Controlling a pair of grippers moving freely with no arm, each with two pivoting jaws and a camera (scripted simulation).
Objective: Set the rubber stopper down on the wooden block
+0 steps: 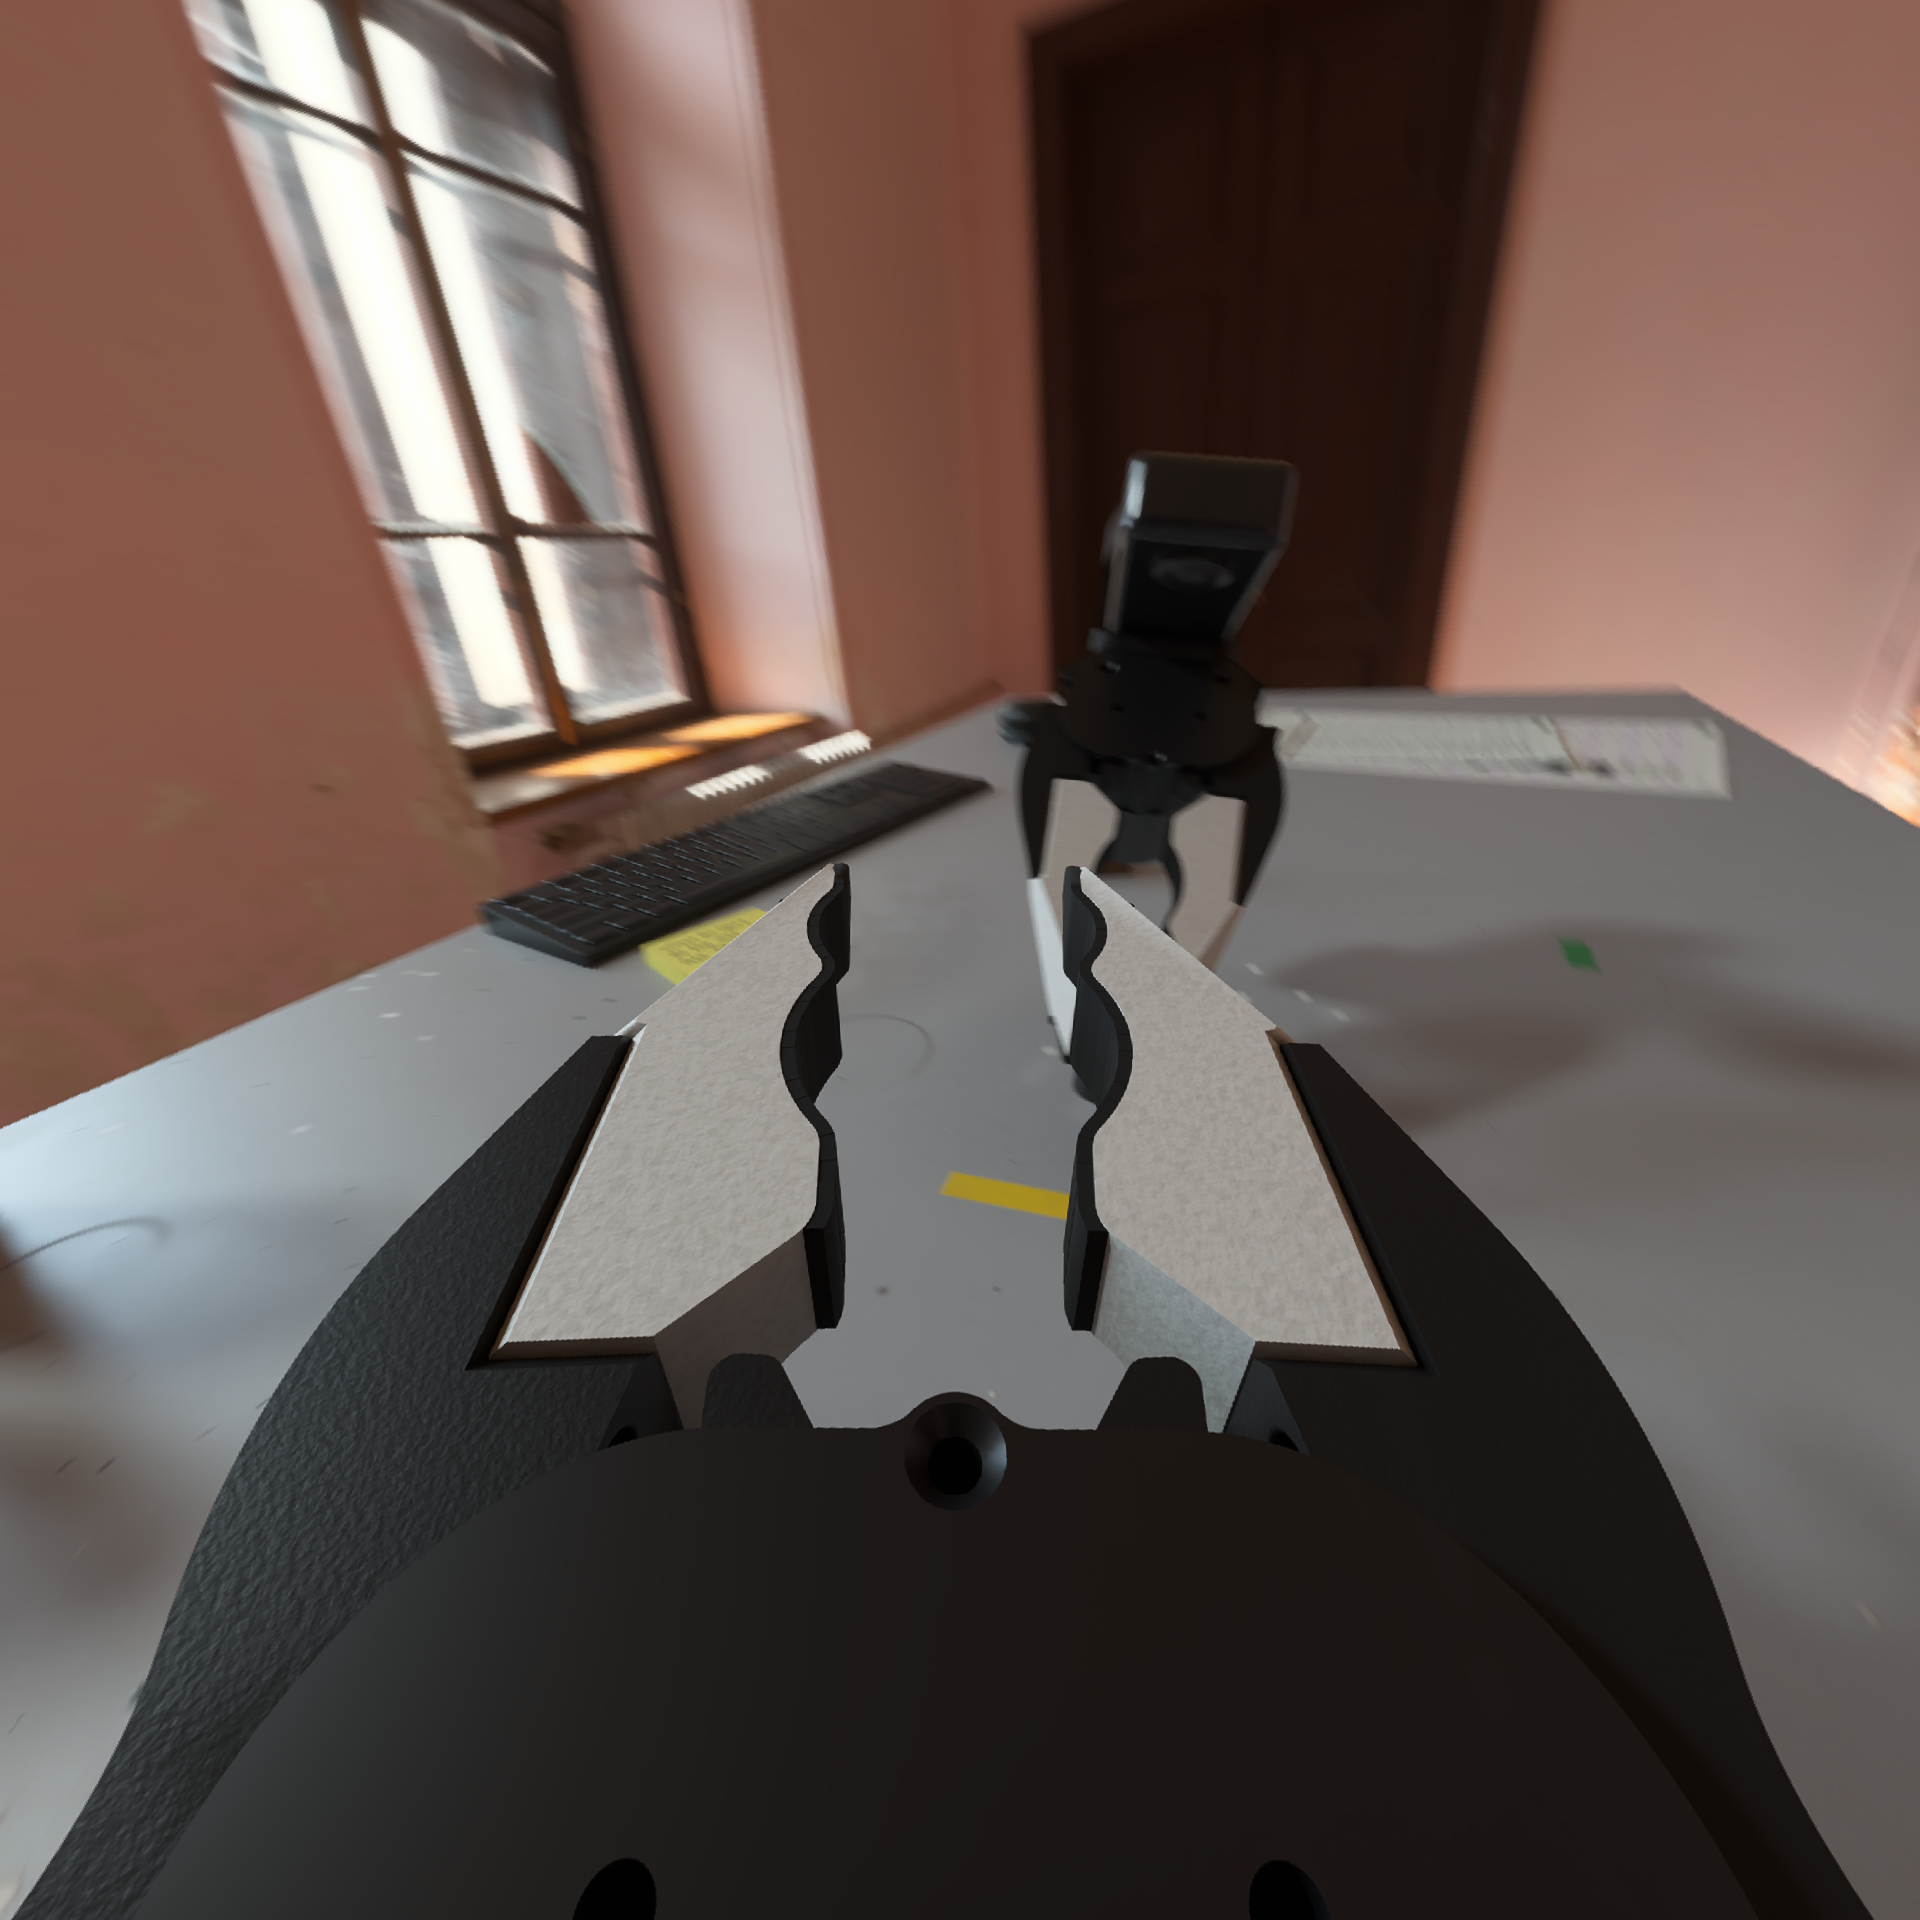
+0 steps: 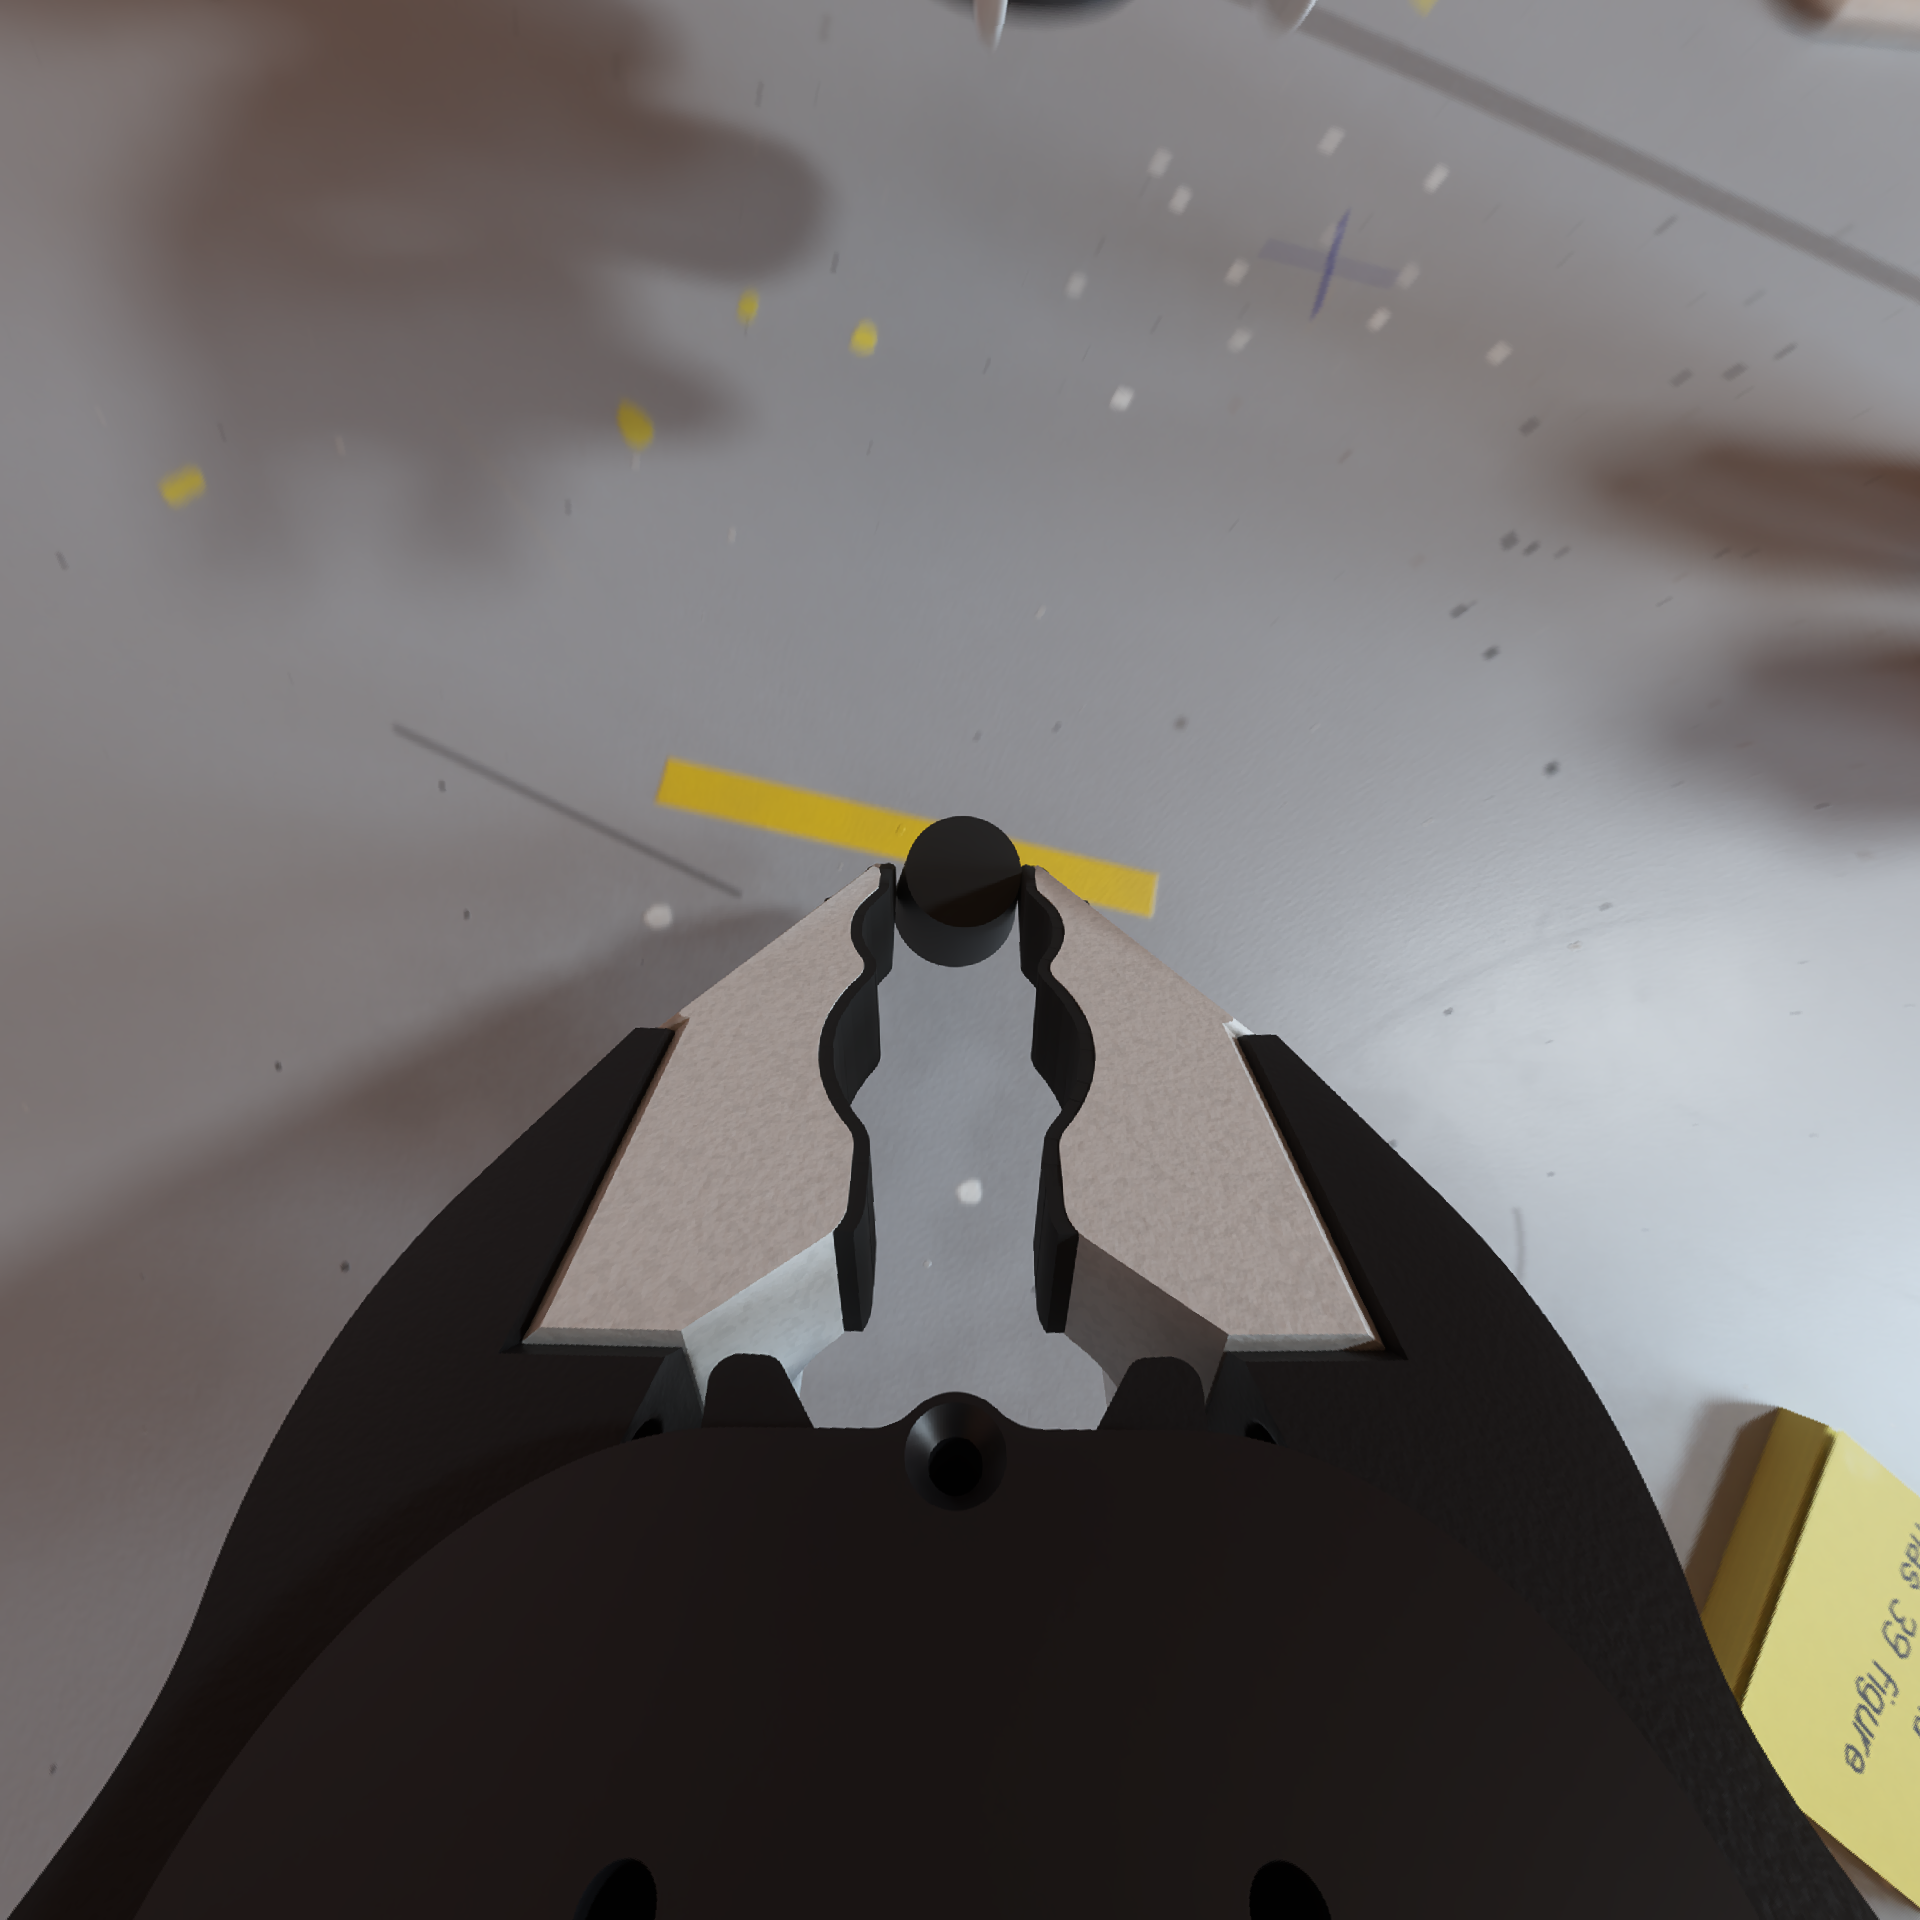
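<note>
My right gripper (image 2: 956,878) is shut on a small black rubber stopper (image 2: 958,904), pinched at the fingertips just above the grey table (image 2: 1351,727). From the left wrist view the right gripper's body (image 1: 1153,727) points down at the table ahead, and my own right finger hides the stopper. My left gripper (image 1: 958,894) is open and empty, low over the table, aimed at the right gripper. A pale tan edge (image 2: 1870,16) at the top right corner may be the wooden block; I cannot tell.
A yellow tape strip (image 2: 779,805) lies under the stopper and also shows between my left fingers (image 1: 1003,1193). A black keyboard (image 1: 727,862), a yellow note pad (image 2: 1829,1662) and papers (image 1: 1507,748) lie on the table. A wall with a window and a dark door stands behind.
</note>
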